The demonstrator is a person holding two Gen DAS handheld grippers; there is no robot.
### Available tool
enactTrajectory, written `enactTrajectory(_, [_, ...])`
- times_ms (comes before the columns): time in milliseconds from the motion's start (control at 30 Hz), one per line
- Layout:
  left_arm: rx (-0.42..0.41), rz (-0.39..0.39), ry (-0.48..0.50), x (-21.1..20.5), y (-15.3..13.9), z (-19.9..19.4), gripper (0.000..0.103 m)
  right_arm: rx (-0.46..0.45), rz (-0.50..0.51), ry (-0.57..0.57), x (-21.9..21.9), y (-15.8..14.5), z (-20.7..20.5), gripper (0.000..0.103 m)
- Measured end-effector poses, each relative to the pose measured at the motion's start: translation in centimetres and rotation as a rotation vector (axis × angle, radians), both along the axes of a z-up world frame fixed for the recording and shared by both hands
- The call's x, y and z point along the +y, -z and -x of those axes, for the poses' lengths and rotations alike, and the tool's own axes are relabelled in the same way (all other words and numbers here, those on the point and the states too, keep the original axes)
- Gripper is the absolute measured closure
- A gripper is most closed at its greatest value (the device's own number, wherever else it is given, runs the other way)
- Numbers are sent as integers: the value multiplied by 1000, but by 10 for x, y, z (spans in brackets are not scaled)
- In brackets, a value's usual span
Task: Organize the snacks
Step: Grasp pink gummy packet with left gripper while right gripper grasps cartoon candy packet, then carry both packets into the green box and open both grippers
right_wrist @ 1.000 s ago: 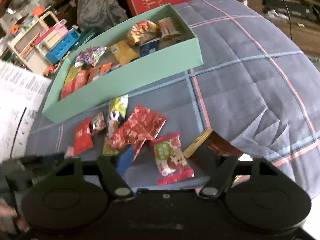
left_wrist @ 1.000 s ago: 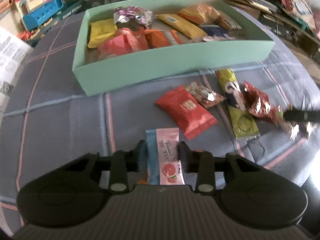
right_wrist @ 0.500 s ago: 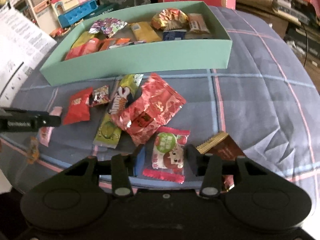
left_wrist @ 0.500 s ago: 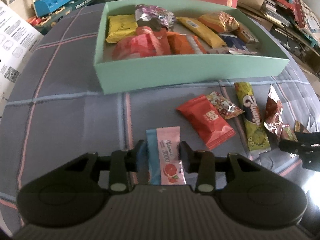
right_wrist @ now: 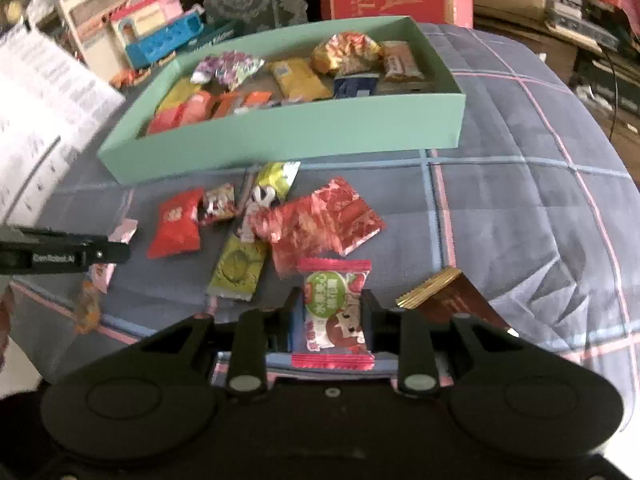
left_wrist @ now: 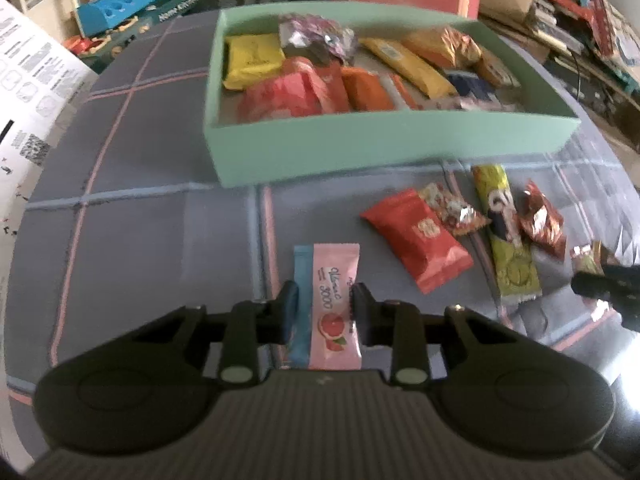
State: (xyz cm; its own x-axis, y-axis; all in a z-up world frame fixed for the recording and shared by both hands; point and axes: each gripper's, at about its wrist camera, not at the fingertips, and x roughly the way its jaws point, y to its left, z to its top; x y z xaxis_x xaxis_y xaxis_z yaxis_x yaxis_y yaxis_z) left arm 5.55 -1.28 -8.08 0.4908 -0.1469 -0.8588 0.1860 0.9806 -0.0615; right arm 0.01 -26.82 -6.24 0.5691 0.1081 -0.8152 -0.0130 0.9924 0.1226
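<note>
The left gripper [left_wrist: 325,312] is pinching a pink grapefruit candy sachet [left_wrist: 335,308], its fingers narrowed onto the sachet's two long edges, and the right gripper [right_wrist: 331,314] is pinching a red-and-green fruit candy packet [right_wrist: 333,312] the same way. Both packets are sitting between the fingers low over the plaid cloth [left_wrist: 152,216], short of the mint-green box [left_wrist: 360,148] that is standing at the far side of the cloth; whether either packet is lifted clear of the cloth is hard to tell.

The job is looking a good way along: the box is already holding a spread of snacks, among them a yellow packet [left_wrist: 252,60], a long yellow bar [left_wrist: 408,66], an orange packet [left_wrist: 366,88] and a crinkled gold foil bag [right_wrist: 346,52].

Several are still waiting on the cloth in front of the box: a red pillow pack [left_wrist: 416,234], a small foil candy [left_wrist: 452,210] just beside it, a long yellow-green wafer stick [left_wrist: 506,236], a big red foil bag [right_wrist: 324,224] overlapping that stick, and a brown and gold bar [right_wrist: 448,292] just beside the right gripper's outer finger.

Left to do, in my judgement: carrying the two held packets into the box, then collecting those five
</note>
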Motion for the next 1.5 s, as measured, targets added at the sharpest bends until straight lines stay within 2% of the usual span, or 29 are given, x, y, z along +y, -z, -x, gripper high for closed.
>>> enactTrajectory(200, [-56,51,-8,7,-28,0,74,-33,-87,46,-16,-19,4,75])
enactTrajectory(333, [-91,76,1,3,-47,-7,74,-76,-102,58,-25,-36,1,75])
enactTrajectory(667, [-133,141,35,-33,-79,-66,74,-166,-142,115,-52,-68,-47,75])
enactTrajectory(800, [-107,172,34,-50,-79,-99,74,-176,-156,150,-63,-70,-77,75])
enactTrajectory(1033, [-80,160,58,-79,-69,-145,74,-175,-156,171,-76,-68,-122,75])
enactTrajectory(1333, [-52,145,85,-103,-54,-173,73,-139,-147,173,-81,-51,-151,72])
enactTrajectory(1367, [-50,138,88,-106,-53,-173,69,-139,-143,173,-81,-51,-152,72])
enactTrajectory(1400, [-54,127,85,-108,-51,-173,58,-143,-139,173,-80,-51,-153,66])
enactTrajectory(1433, [-56,117,80,-109,-50,-173,45,-150,-140,173,-79,-53,-152,47])
enactTrajectory(1467, [-58,107,70,-109,-50,-173,14,-167,-138,175,-78,-55,-151,20])
enactTrajectory(1500, [-73,91,48,-107,-50,-171,0,-185,-133,181,-78,-58,-148,7])
